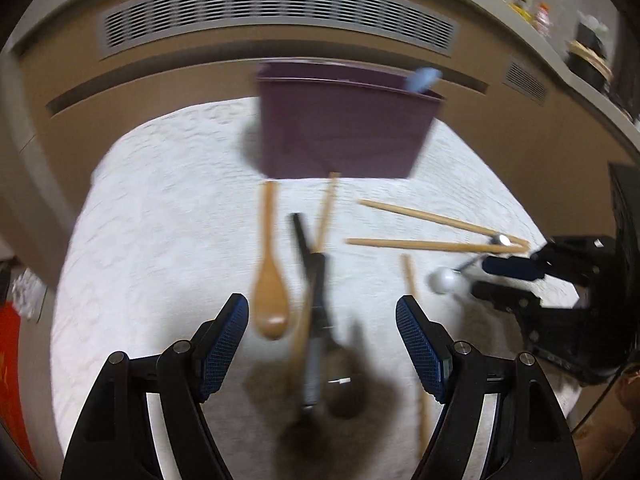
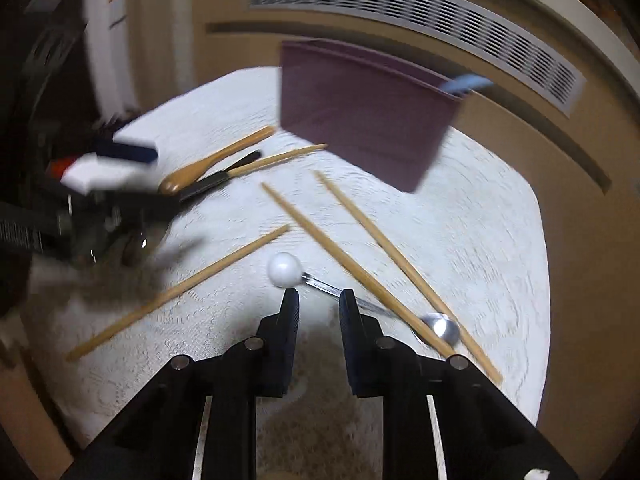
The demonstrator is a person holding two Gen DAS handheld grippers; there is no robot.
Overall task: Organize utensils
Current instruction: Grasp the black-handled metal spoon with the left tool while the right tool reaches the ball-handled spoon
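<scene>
A purple bin (image 1: 340, 132) stands at the far side of a white cloth-covered table (image 1: 160, 208), with a light blue utensil (image 1: 422, 78) sticking out of it. On the cloth lie a wooden spoon (image 1: 270, 280), a black-handled utensil (image 1: 314, 312), several wooden chopsticks (image 1: 432, 220) and a metal spoon with a white ball end (image 2: 284, 269). My left gripper (image 1: 322, 320) is open above the wooden spoon and black utensil. My right gripper (image 2: 319, 300) is open, with its fingers on either side of the metal spoon's stem, just behind the ball. The bin (image 2: 368, 120) also shows in the right wrist view.
A beige cabinet with a grey vent grille (image 1: 276, 16) runs behind the table. A shelf at the far right holds jars and a dark pot (image 1: 588, 48). The table's edges drop off left and right. The views are motion-blurred.
</scene>
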